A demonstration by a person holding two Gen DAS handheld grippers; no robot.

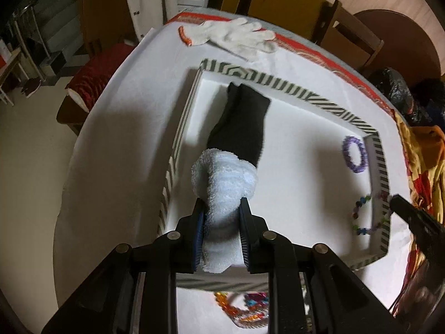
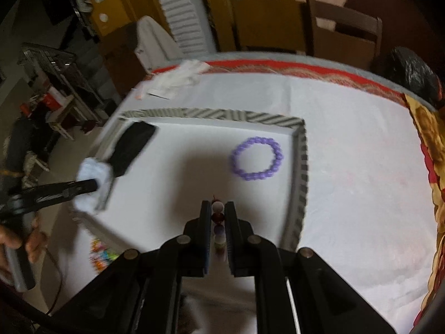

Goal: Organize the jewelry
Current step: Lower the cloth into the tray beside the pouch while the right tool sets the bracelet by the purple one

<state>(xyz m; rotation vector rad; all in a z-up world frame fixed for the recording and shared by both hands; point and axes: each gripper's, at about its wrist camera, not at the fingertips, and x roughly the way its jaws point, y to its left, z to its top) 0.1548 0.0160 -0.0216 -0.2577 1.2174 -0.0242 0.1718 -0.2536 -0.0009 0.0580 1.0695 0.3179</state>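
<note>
My left gripper (image 1: 221, 203) is shut on a rolled white towel (image 1: 225, 183), held over the left side of a white tray with a striped rim (image 1: 278, 82). Just beyond the towel, a rolled black cloth (image 1: 242, 122) lies in the tray. A purple bead bracelet (image 2: 257, 158) lies flat near the tray's far right corner. My right gripper (image 2: 217, 204) is shut on a multicoloured bead bracelet (image 2: 217, 218), which hangs over the tray's right rim (image 1: 361, 217). In the right wrist view the left gripper (image 2: 93, 185) holds the towel (image 2: 89, 172) at the tray's left edge.
More colourful beaded jewelry (image 1: 242, 309) lies on the white cloth in front of the tray. A white work glove (image 1: 233, 34) rests at the table's far edge. A wooden chair (image 1: 350, 39) and a black bag (image 1: 395, 86) stand beyond the table. A person's hand (image 2: 16, 239) holds the left tool.
</note>
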